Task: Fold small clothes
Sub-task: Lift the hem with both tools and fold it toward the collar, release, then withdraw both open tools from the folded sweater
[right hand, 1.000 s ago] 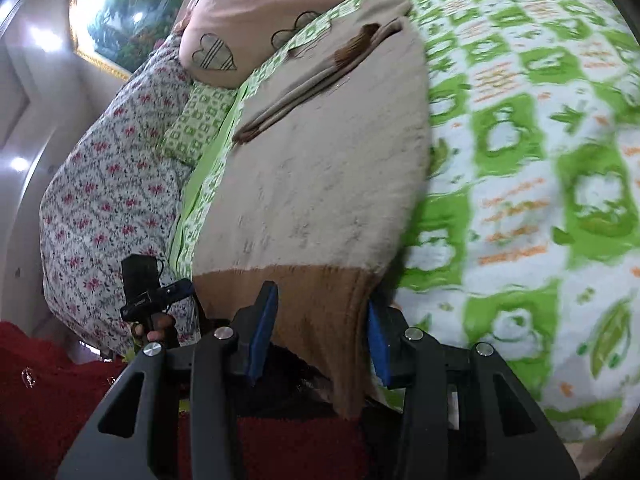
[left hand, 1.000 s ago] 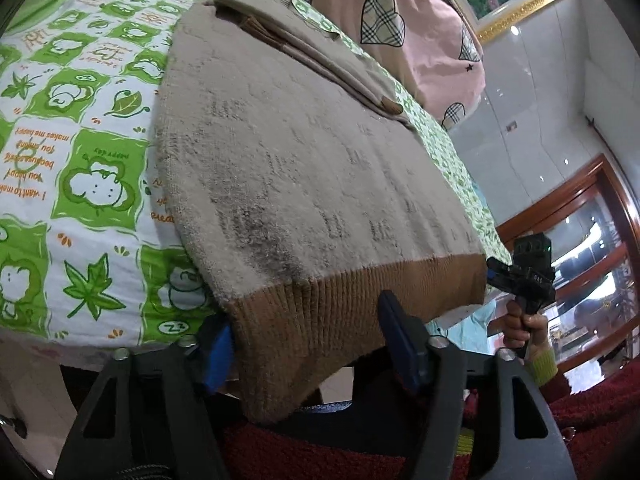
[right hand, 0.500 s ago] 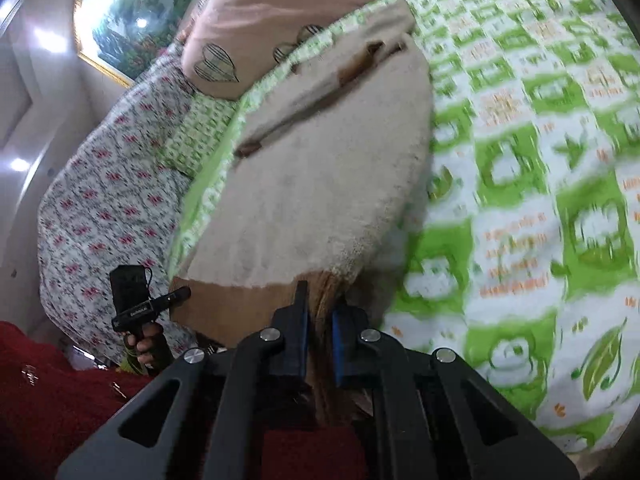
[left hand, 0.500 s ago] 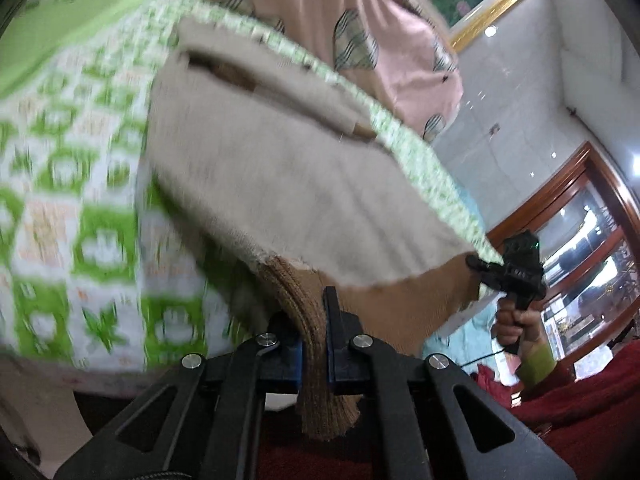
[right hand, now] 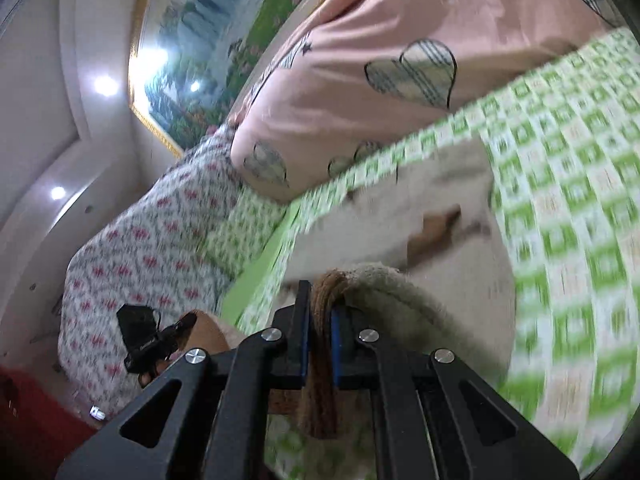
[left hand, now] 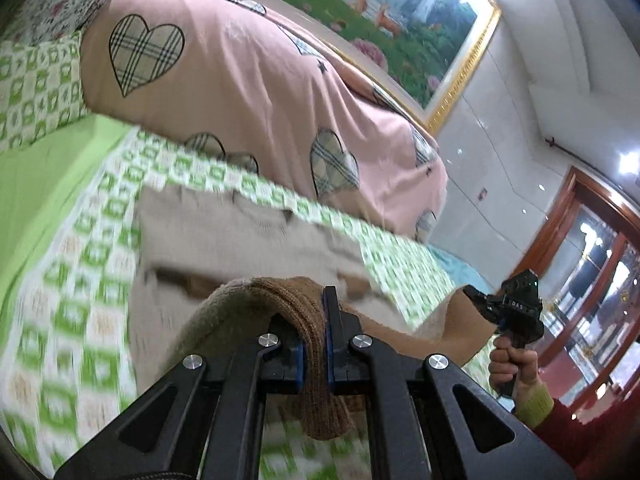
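Observation:
A small beige knit sweater (left hand: 240, 240) with a brown ribbed hem lies on the green-and-white checked bedsheet (left hand: 80, 280). My left gripper (left hand: 314, 344) is shut on the brown hem at one corner and holds it lifted over the sweater's body. My right gripper (right hand: 320, 344) is shut on the hem's other corner, also lifted; the sweater (right hand: 440, 200) stretches ahead of it. Each gripper shows in the other's view, the right one (left hand: 508, 312) and the left one (right hand: 148, 340). Both views are motion-blurred.
A pink quilt with plaid hearts (left hand: 240, 80) is piled at the head of the bed, also in the right wrist view (right hand: 400, 80). A floral quilt (right hand: 140, 248) lies at the left. A framed painting (left hand: 400, 12) hangs behind. A wooden cabinet (left hand: 580, 260) stands at the right.
Both grippers closed on the brown hem, then lifted it and carried it forward over the sweater toward the collar end. The views tilted up toward the pink quilt.

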### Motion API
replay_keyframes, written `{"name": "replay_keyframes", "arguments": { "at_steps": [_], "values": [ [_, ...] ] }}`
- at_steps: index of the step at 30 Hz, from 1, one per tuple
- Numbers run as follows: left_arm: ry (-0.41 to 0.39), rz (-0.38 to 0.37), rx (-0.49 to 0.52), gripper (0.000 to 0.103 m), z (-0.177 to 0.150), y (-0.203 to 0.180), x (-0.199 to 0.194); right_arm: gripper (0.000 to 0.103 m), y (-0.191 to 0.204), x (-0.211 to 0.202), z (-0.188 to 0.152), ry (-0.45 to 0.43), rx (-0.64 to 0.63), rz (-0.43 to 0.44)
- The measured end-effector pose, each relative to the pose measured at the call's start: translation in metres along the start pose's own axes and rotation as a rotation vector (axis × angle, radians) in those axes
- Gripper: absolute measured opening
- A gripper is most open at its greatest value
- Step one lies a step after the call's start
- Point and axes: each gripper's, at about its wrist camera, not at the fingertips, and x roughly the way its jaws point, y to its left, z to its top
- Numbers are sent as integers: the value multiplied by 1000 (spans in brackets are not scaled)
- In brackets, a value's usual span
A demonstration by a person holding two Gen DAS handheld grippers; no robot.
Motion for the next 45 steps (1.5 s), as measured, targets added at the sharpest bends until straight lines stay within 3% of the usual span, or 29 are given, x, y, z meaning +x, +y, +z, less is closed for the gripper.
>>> {"name": "replay_keyframes", "arguments": {
  "at_steps": [6,12,22,24,26,28,30,31,33,37,40,41,45],
  "values": [
    [-40,48,-32,5,61,32,50,9,-22,53,58,-17,23,-67],
    [-10,116,-49,5,90,68,106,9,-62,103,98,-11,66,-124],
    [178,271,-163,9,63,146,193,10,-129,173,93,105,141,-300],
    [197,270,-196,20,58,151,192,16,-137,175,91,122,175,-325],
    [177,252,-187,32,55,142,181,30,-138,165,89,104,194,-343],
    [175,223,-161,41,49,126,168,35,-125,144,87,55,146,-371],
    [194,168,-144,42,36,105,163,36,-101,132,82,35,49,-413],
    [216,133,-133,42,28,93,166,37,-87,132,77,42,-7,-393],
    [282,79,-95,44,14,69,182,37,-59,147,62,137,-115,-290],
    [389,54,-25,44,0,40,222,37,-18,202,24,437,-287,-162],
    [426,69,-23,42,4,47,243,37,-18,229,16,525,-371,-240],
    [433,76,-25,35,7,53,246,34,-23,233,20,529,-364,-256],
    [391,183,-17,31,32,87,246,34,-67,229,62,422,-293,-455]
  ]
}}
